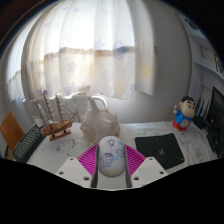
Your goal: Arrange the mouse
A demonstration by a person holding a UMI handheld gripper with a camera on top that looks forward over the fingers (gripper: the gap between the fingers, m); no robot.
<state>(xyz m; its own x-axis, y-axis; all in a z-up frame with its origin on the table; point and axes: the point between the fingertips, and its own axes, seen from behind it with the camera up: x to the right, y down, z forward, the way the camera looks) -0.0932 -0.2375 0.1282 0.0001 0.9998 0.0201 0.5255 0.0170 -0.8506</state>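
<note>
1. I have the mouse (112, 158) between my fingers (112, 165), with a pink pad against each of its flanks. No gap shows on either side, so I judge that I am closed on it and holding it.

2. The mouse sits low between the pads, just above the white tabletop (70, 160). I cannot tell whether its underside rests on the surface or hangs a little clear of it.

3. How far along: the pick-up part looks done, since the mouse is in my grip. What is left, as I read it, is carrying it to its place, setting it down straight and letting go.

4. The dark mouse pad (160, 148) lies on the tabletop to the right of my fingers and slightly beyond them, and nothing rests on it. I take that as the likely target, though the task sentence does not say so.

5. Direction: the mouse's long axis runs straight ahead along my fingers, away from me toward the curtained window (95, 45). The rounded end that shows is the one nearest me. I cannot make out the buttons or wheel clearly enough to say which end is the front.

6. Beyond the mouse stand a glass jug (97, 118) and a wooden rack (55, 115) on the left, and a small figurine (184, 113) on the right, all well apart from my grip.
</note>
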